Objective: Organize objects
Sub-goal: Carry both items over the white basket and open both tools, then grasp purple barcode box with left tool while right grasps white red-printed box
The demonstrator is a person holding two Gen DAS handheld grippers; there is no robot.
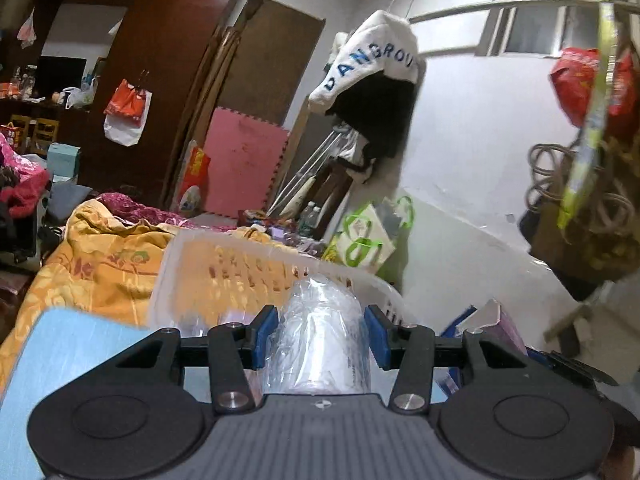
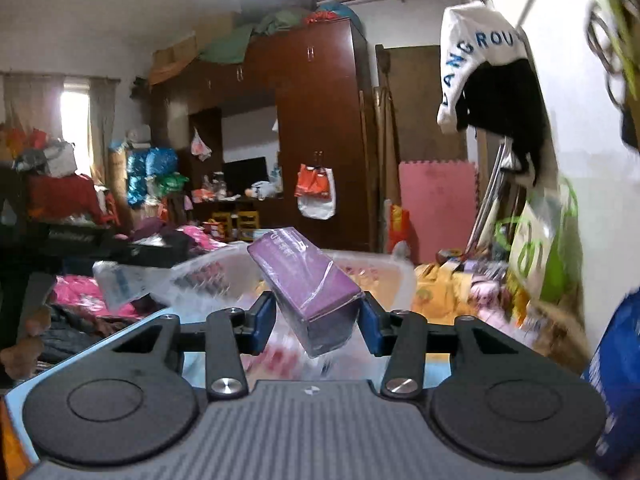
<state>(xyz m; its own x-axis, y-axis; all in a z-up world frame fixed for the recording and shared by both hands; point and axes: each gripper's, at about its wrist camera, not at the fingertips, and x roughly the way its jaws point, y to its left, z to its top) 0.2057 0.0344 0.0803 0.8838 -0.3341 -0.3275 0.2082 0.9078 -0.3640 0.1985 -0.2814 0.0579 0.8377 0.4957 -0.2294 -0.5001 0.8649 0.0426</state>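
While left gripper (image 1: 320, 336) grips clear pack (image 1: 320, 344) and right gripper (image 2: 318, 320) clamps purple box (image 2: 308, 284), lower both level into far white basket (image 1: 176, 264).

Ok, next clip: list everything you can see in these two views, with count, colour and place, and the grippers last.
clear plastic-wrapped roll: 1, transparent, between the left gripper's fingers
purple box: 1, purple, shrink-wrapped, tilted between the right gripper's fingers
white basket: 1, white, slotted walls, ahead of both grippers
orange quilt: 1, orange patterned, left of the basket
pink foam mat: 1, pink, leaning against the far wall
white cap: 1, white with blue letters, hanging on the wall
wardrobe: 1, dark brown, far side of the room
green-and-white bag: 1, by the wall behind the basket
left gripper: black with blue pads, shut on the roll
right gripper: black with blue pads, shut on the box
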